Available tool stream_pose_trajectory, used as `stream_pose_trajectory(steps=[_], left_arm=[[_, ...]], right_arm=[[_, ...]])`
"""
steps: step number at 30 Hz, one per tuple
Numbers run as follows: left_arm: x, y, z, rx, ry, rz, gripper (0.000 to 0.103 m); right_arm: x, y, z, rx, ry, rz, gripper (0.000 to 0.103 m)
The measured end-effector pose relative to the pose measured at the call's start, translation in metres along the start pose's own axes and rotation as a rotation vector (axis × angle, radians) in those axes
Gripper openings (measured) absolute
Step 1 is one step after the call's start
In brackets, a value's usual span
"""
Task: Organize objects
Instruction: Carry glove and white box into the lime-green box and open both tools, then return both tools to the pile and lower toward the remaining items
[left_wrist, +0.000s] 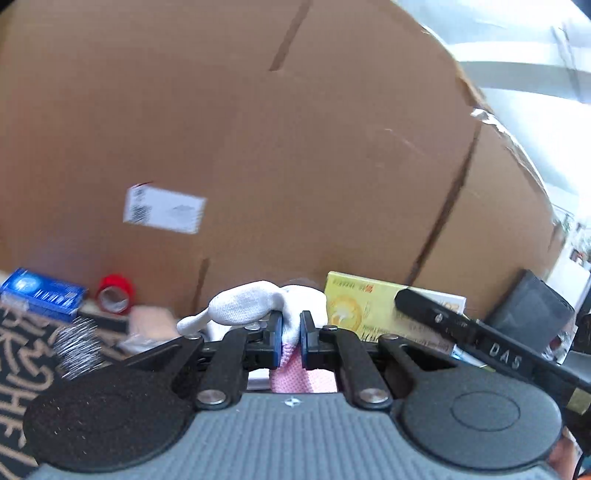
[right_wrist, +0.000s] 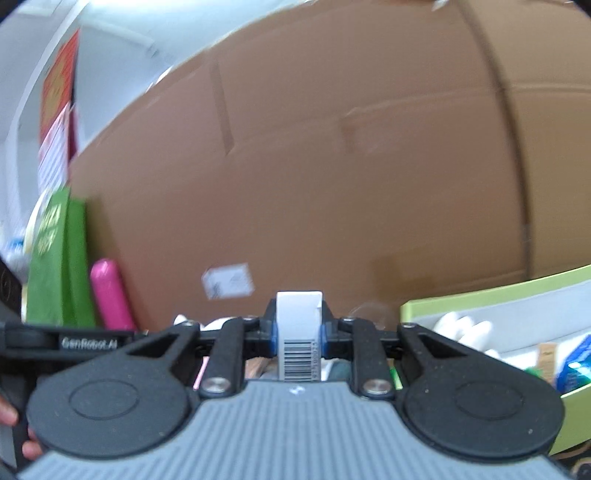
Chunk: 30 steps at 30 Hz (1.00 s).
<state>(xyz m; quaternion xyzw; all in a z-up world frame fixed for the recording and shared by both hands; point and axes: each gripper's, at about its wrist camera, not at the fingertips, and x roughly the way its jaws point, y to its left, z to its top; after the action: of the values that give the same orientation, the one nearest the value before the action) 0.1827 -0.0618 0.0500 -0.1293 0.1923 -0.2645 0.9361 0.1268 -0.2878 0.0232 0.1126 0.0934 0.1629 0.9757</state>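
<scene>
Two grippers are seen before a large carton (left_wrist: 295, 147). A white glove (left_wrist: 251, 304) is pinched between the jaws of the left gripper (left_wrist: 291, 341), with a yellow box (left_wrist: 373, 310) just beyond to its right. A white barcoded box (right_wrist: 299, 332) is clamped upright by the right gripper (right_wrist: 298, 338), with a green tray (right_wrist: 517, 295) to the right.

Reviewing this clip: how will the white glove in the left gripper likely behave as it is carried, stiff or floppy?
Probably floppy: the white knit glove bunches and droops over the left gripper, a fingertip sagging to one side. Likely light, since a narrow pinch holds it. Unlikely to slip, judging by the textured fabric pressed between the pads.
</scene>
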Motion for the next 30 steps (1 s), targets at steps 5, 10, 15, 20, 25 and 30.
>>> stream_pose_trajectory(steps=[5, 10, 15, 20, 25, 30], left_arm=[[0.023, -0.043, 0.014, 0.042, 0.021, -0.083, 0.008], [0.054, -0.091, 0.019, 0.102, 0.036, -0.141, 0.008], [0.094, -0.125, 0.016, 0.111, 0.088, -0.191, 0.008], [0.141, -0.134, 0.001, 0.126, 0.158, -0.117, 0.067], [0.134, -0.122, -0.009, 0.135, 0.134, -0.088, 0.077], [0.127, -0.107, -0.008, 0.119, 0.136, -0.06, 0.082]], right_arm=[[-0.022, -0.037, 0.011, 0.088, -0.119, -0.124, 0.019], [-0.035, -0.08, 0.009, 0.24, -0.204, -0.237, 0.019], [-0.041, -0.108, 0.005, 0.268, -0.257, -0.405, 0.019], [-0.014, -0.132, -0.009, 0.315, -0.16, -0.541, 0.082], [-0.022, -0.129, -0.004, 0.28, -0.221, -0.696, 0.095], [-0.022, -0.129, -0.003, 0.286, -0.236, -0.712, 0.096]])
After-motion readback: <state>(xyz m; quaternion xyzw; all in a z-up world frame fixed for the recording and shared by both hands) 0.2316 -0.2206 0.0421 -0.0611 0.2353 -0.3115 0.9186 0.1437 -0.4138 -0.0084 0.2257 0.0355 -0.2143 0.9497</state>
